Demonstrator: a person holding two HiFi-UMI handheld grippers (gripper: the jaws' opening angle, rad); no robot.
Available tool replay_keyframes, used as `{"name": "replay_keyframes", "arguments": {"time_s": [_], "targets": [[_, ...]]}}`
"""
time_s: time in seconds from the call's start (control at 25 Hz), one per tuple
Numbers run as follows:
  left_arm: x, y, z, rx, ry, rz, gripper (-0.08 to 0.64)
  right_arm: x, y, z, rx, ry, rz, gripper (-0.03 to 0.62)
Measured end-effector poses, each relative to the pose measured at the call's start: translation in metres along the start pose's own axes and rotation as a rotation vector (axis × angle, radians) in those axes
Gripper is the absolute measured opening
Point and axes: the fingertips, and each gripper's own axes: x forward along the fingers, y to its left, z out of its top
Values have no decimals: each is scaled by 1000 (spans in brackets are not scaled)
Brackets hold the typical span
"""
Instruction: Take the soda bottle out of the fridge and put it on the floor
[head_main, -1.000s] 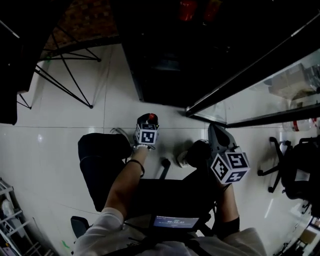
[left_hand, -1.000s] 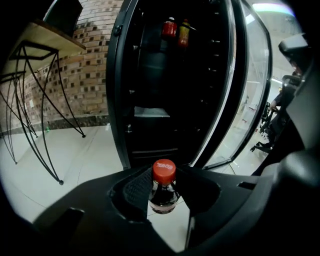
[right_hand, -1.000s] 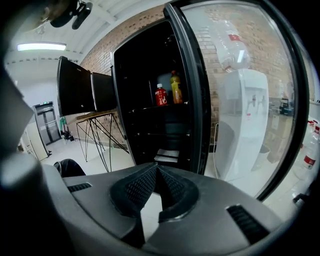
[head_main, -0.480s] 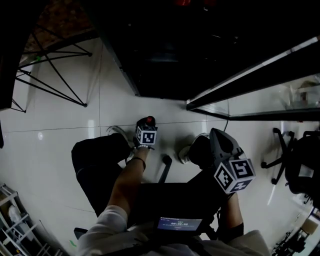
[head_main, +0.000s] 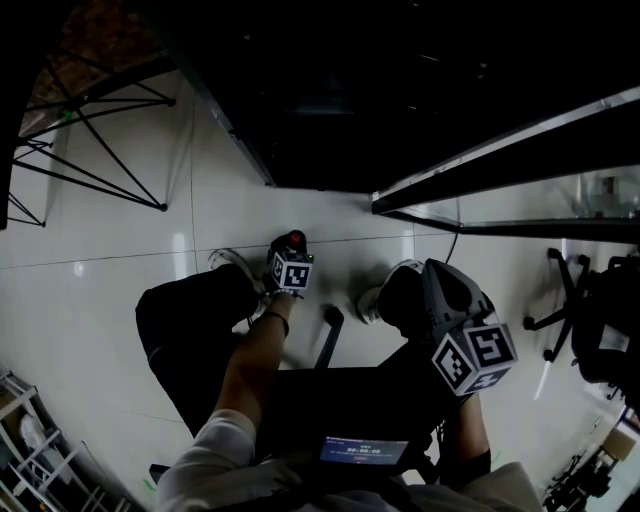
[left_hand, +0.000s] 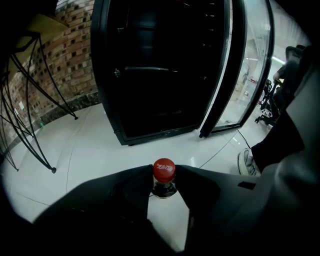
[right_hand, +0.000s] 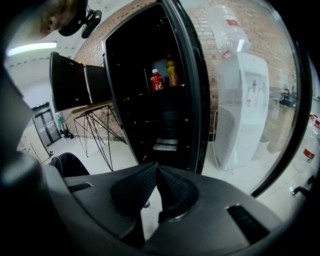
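The soda bottle (left_hand: 164, 171), dark with a red cap, hangs upright low over the white floor tiles. My left gripper (left_hand: 164, 177) is shut on its neck just below the cap. From the head view the red cap (head_main: 297, 239) shows just ahead of the left gripper (head_main: 293, 252), in front of the black fridge (head_main: 330, 110). I cannot tell whether the bottle's base touches the floor. My right gripper (right_hand: 155, 169) is shut and empty, its fingertips meeting. It is held at the right (head_main: 440, 290), above a shoe.
The fridge's glass door (left_hand: 240, 75) stands open to the right. Two other bottles (right_hand: 156, 80) stand on a fridge shelf. A black wire-legged stand (head_main: 90, 150) is at the left, an office chair (head_main: 585, 320) at the right, and a water dispenser (right_hand: 245, 110) behind the door.
My left gripper has sunk lower toward the floor with the bottle still in it. The right gripper has barely shifted.
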Motion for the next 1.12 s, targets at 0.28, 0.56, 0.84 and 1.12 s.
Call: {"name": "replay_keyframes", "arguments": {"time_s": [0.28,0.56,0.84,1.12], "targets": [[7,-3,-2,34,14,0,141,0,-2,-2,-2,4,-8,14],[12,-9,-13,60,38,-11,141,-2,-3,2,-7,-9,-12,14],[15,-10,-13,74,39,-8,141,-4,-7,3,-3,-16,-20,14],[13,-12,-20,95,46,-8,143,-1,-5,3,-2,-15,-13,14]]}}
